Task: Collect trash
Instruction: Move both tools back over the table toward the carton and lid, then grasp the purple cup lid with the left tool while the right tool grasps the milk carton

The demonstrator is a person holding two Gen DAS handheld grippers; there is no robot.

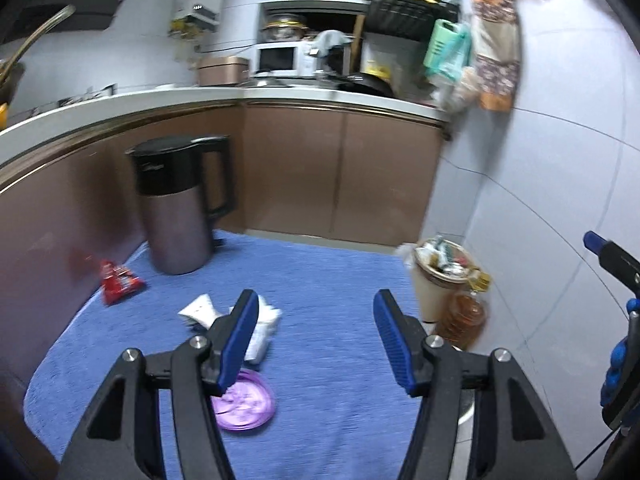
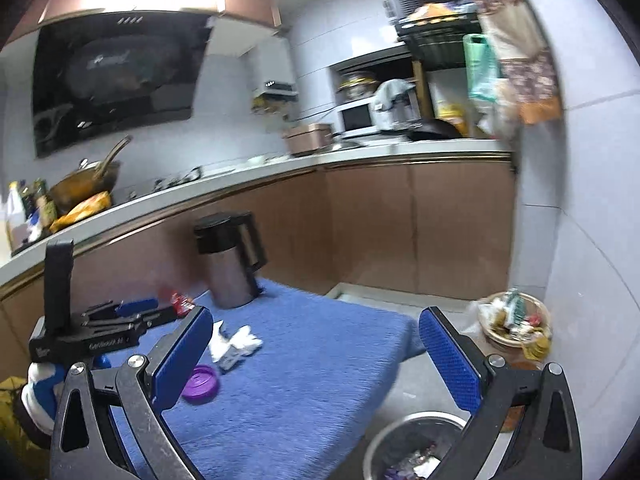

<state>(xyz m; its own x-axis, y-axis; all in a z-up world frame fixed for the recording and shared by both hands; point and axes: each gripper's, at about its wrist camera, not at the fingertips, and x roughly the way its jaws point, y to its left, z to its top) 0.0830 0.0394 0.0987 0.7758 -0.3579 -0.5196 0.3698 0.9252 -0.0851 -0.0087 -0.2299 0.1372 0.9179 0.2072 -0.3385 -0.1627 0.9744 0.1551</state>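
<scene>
Metal bin (image 2: 404,446) by tabletop's near right corner already holds scraps. Left on blue tabletop (image 1: 328,280): red wrapper (image 1: 118,282), white packets (image 1: 260,328), purple lid (image 1: 246,408). Left claw (image 1: 316,340), right claw (image 2: 316,360): both apart, empty.

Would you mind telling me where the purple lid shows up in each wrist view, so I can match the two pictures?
Left wrist view: purple lid low and left of centre on the blue mat, partly behind the left finger.
Right wrist view: lid lower left, beside the left finger.
Shared landmark: the kettle at the mat's far edge.
</scene>
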